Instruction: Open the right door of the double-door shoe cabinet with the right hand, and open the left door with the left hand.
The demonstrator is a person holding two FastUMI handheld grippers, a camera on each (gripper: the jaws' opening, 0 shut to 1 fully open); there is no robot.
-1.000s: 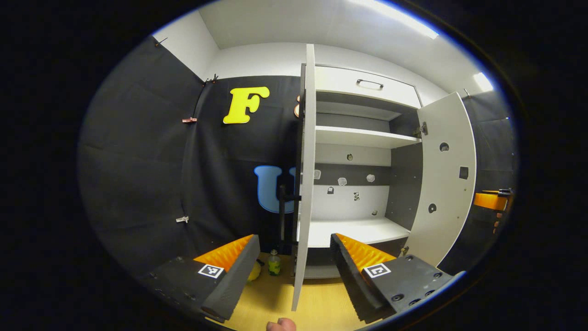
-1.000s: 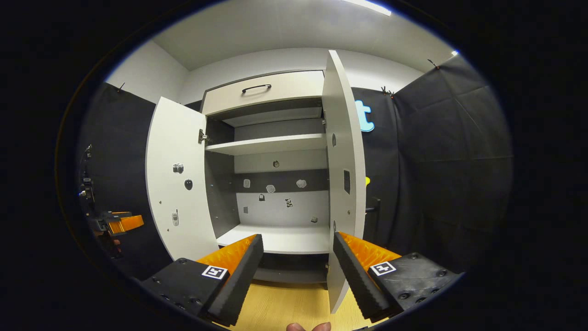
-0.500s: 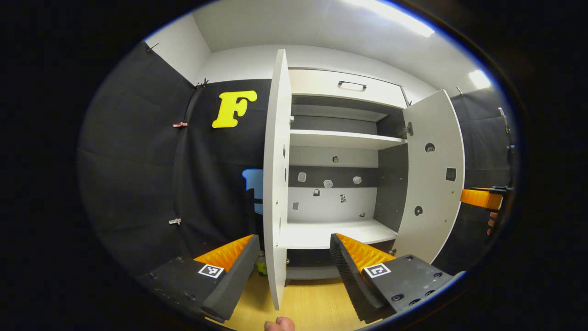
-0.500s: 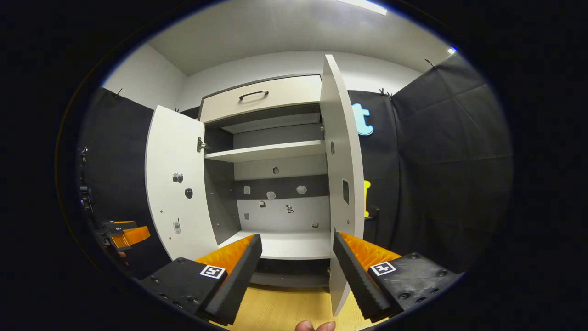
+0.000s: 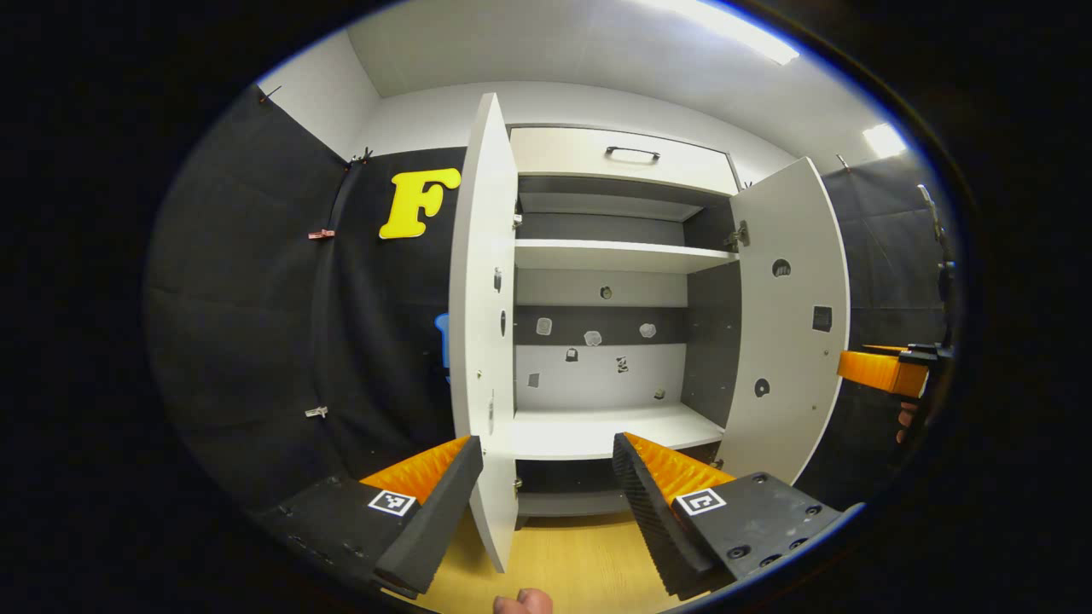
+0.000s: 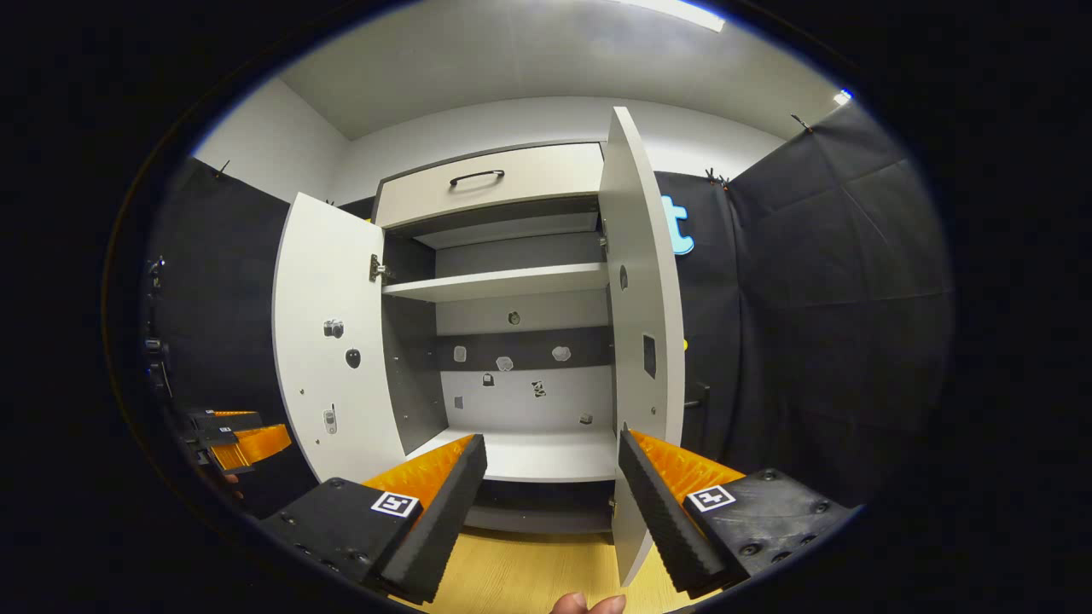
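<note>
The white double-door shoe cabinet [image 5: 614,254] stands with both doors swung out. In the left gripper view the left door [image 5: 482,324] shows its inner face just beyond my left gripper [image 5: 546,477], which is open and holds nothing. The right door [image 5: 789,315] stands wide at the right, with my right gripper's orange fingers [image 5: 883,371] past it. In the right gripper view the right door [image 6: 644,341] rises behind my open, empty right gripper [image 6: 550,486]. The left door [image 6: 328,341] is open at the left, and the left gripper [image 6: 243,439] is beside it.
A drawer with a black handle [image 5: 631,153] sits atop the cabinet. Inside are white shelves [image 6: 503,281] and small stickers on the back panel. Light wood floor [image 5: 580,563] lies below. The right door's black handle [image 6: 695,396] pokes out behind it. Black cloth walls close both sides.
In the left gripper view the left door has slid leftward, going from edge-on to showing its inner face, and now hides a bottle on the floor. The right gripper view has barely shifted.
</note>
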